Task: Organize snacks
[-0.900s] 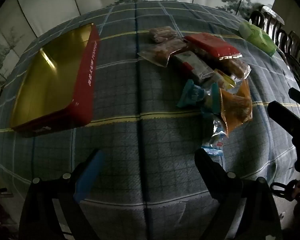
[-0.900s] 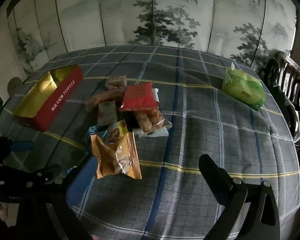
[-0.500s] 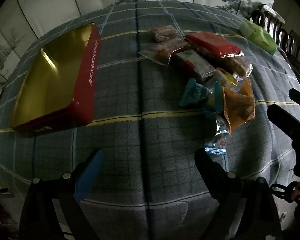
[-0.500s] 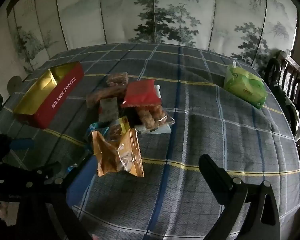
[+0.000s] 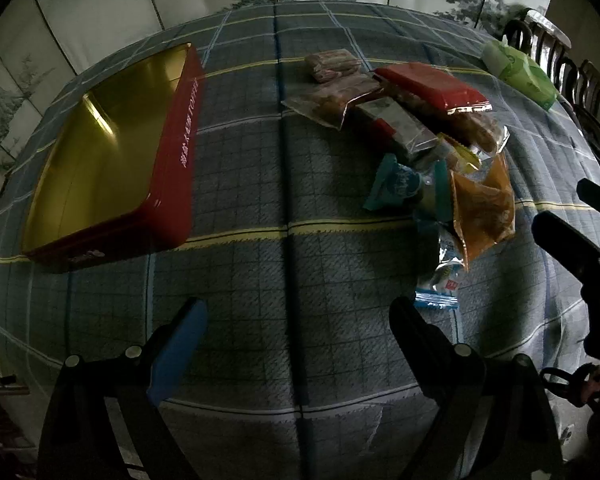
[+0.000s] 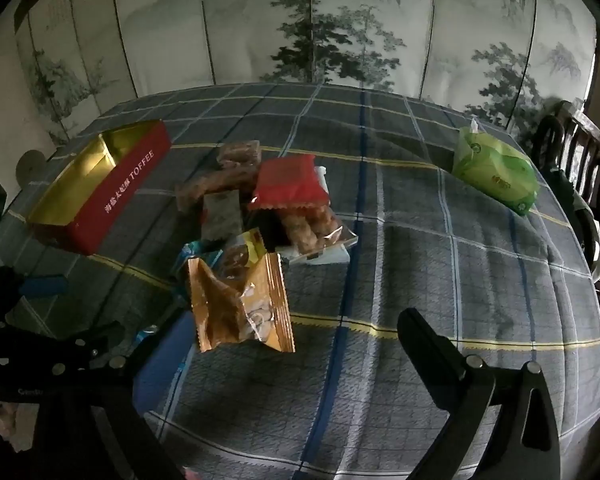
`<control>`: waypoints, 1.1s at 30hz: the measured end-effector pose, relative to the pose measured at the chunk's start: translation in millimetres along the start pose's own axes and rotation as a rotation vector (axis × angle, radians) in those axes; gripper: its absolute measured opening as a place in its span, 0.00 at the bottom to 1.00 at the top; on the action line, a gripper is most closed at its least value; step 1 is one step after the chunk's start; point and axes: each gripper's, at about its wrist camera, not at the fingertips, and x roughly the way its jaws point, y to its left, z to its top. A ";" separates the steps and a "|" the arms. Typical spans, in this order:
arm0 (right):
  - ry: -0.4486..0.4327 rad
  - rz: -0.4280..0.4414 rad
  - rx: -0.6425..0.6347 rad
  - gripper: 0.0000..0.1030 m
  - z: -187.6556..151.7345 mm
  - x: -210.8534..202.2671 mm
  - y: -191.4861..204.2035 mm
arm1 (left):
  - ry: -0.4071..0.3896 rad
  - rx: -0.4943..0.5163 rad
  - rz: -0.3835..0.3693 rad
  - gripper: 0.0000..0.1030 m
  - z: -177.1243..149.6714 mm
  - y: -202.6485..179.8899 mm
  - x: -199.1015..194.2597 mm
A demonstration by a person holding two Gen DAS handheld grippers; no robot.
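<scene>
- Snacks lie heaped mid-tabletop [image 5: 240, 184], well apart from the empty red tin [image 5: 100, 152] at the left; both grippers' fingers stand spread wide, holding nothing.
- Risk: the orange packet [image 6: 240, 304] overlaps its neighbours, so a pinch there could drag or scatter them; crinkly film may slip.
- Risk: the left gripper [image 5: 296, 320] and right gripper [image 6: 288, 340] hover close and could collide.
- Only the right wrist view shows "TOFFEE" on the tin and the green tissue pack [image 6: 496, 172] clearly; the left shows the tin's bare gold floor.

Tin [image 5: 172, 152] left of snacks [image 5: 420, 140], seemingly apart
</scene>
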 end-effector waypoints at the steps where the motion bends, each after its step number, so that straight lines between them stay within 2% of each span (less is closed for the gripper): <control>1: -0.001 -0.002 -0.002 1.00 -0.1 0.2 0.3 | 0.000 0.000 0.000 0.87 0.1 0.1 0.3; 11: 0.000 -0.011 -0.013 1.00 -1.0 0.8 2.4 | 0.002 0.000 0.002 0.87 -1.5 3.9 1.4; 17: 0.025 0.058 0.032 1.00 -2.0 0.0 4.5 | 0.006 -0.004 0.002 0.87 -3.7 6.6 2.3; 25: 0.044 0.035 0.002 0.99 -3.3 3.4 6.7 | 0.007 0.001 0.000 0.87 -4.1 8.7 2.8; 31: 0.056 0.060 -0.002 0.87 -5.1 6.5 7.8 | 0.012 0.005 0.009 0.87 -5.6 12.6 3.5; 33: 0.045 0.065 -0.003 0.86 -5.9 9.8 7.7 | 0.017 0.002 0.008 0.87 -6.1 14.3 5.1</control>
